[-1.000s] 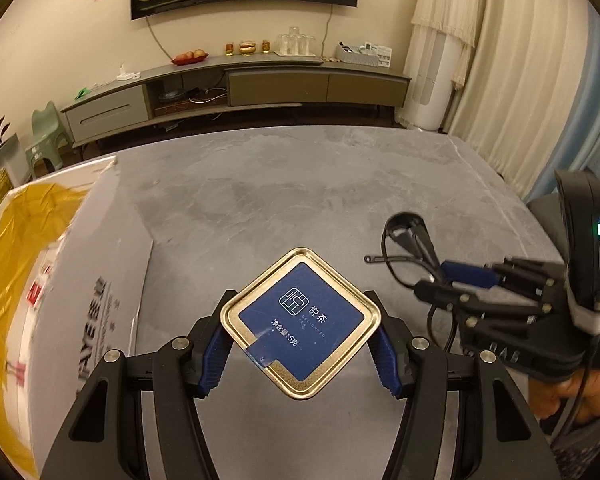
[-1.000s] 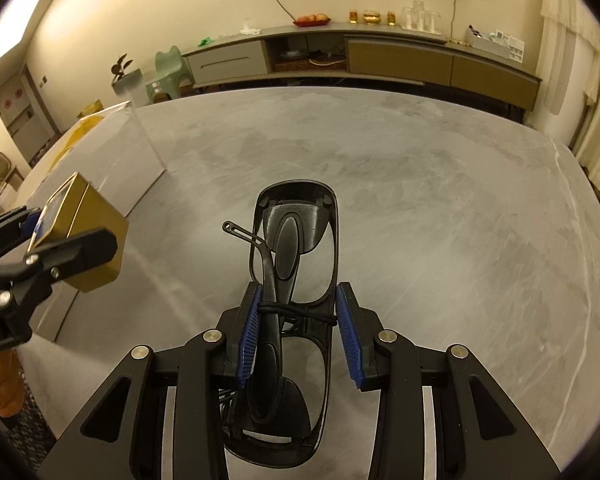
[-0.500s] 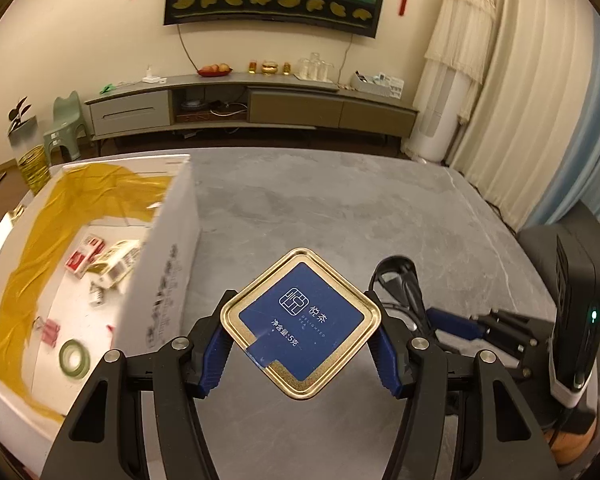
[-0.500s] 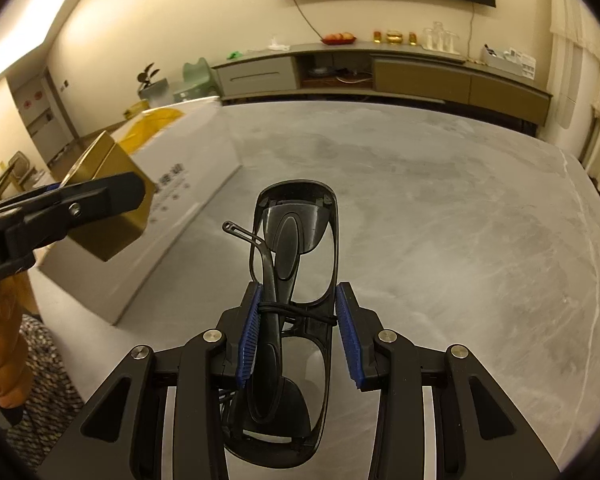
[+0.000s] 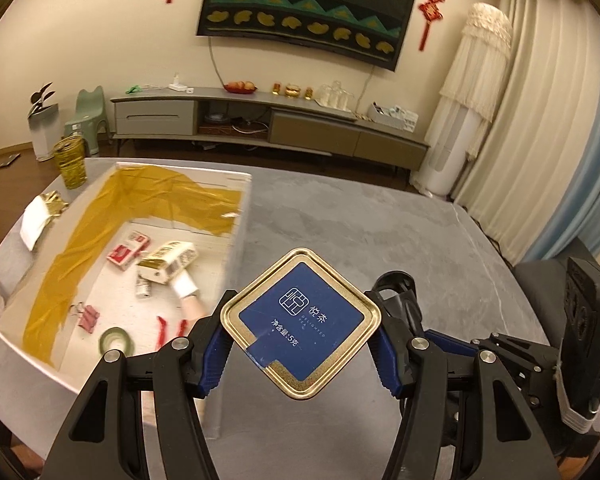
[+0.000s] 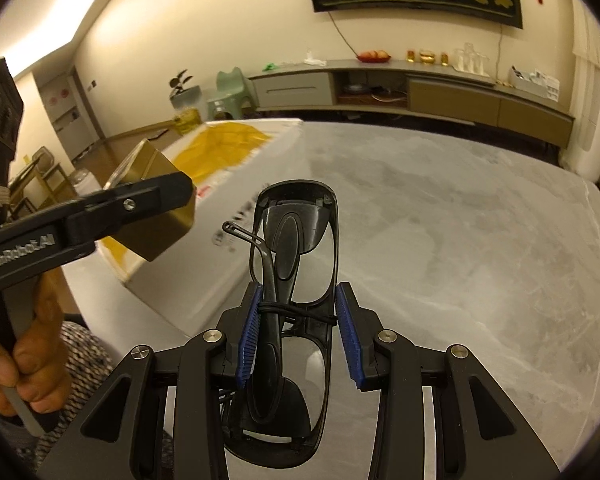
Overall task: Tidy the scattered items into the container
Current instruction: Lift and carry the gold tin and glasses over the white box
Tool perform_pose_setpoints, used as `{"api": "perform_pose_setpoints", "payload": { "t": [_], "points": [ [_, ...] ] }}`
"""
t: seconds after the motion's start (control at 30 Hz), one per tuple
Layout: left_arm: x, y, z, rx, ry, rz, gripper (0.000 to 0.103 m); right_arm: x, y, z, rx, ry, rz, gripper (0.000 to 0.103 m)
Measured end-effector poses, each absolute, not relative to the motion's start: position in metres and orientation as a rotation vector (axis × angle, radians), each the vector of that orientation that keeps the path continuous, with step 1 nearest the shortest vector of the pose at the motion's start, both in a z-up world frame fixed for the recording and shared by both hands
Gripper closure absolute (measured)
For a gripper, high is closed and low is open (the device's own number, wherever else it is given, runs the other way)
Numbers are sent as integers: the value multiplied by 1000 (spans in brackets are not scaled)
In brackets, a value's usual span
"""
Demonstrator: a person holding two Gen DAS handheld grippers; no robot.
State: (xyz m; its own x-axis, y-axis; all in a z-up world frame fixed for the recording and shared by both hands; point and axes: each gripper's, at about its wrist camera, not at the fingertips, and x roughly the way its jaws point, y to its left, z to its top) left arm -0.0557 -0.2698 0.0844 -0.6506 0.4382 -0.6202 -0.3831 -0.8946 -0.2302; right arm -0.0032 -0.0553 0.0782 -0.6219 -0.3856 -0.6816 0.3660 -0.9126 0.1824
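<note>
My left gripper (image 5: 300, 352) is shut on a square gold tea tin (image 5: 300, 322) with a blue label, held corner-up above the table just right of the white cardboard box (image 5: 240, 216). The right wrist view shows the same gold tin (image 6: 156, 220) at the left, in front of the box (image 6: 244, 168). My right gripper (image 6: 298, 334) is shut on folded black sunglasses (image 6: 296, 248), lifted over the grey table (image 6: 460, 240). The sunglasses (image 5: 396, 292) peek out behind the tin in the left wrist view.
The box is lined with yellow tape and holds small packets (image 5: 166, 260), a red carton (image 5: 128, 250), a binder clip (image 5: 88, 316), a tape roll (image 5: 116, 342) and red clips. A gold mesh cup (image 5: 70, 162) stands beyond it. A person's hand (image 6: 24, 356) grips the left handle.
Both grippers have risen and swung left toward the box with their loads. The box interior has come into the left wrist view; the box looms closer in the right wrist view.
</note>
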Motion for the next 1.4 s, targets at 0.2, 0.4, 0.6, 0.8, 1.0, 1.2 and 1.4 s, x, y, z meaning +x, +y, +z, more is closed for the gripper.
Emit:
{"api": "perform_pose_setpoints", "payload": {
  "t": [0.2, 0.4, 0.6, 0.8, 1.0, 1.2, 1.4],
  "points": [
    [-63, -313, 93, -957, -200, 2542, 41, -2, -83, 93, 1029, -19, -2476, 64],
    [-74, -350, 98, -939, -261, 2596, 41, -10, -104, 105, 1016, -24, -2450, 64],
    [-90, -380, 100, -932, -314, 2628, 41, -19, -125, 115, 997, -20, -2432, 64],
    [-104, -398, 97, -941, -337, 2648, 41, -35, -150, 123, 997, -26, -2403, 64],
    [-119, -408, 87, -989, -362, 2640, 41, -58, -172, 130, 994, -4, -2395, 64],
    [-136, -416, 73, -1055, -401, 2617, 41, -84, -191, 131, 1006, 15, -2394, 64],
    [-147, -417, 64, -1102, -407, 2588, 41, -105, -205, 124, 1031, 34, -2389, 64]
  ]
}}
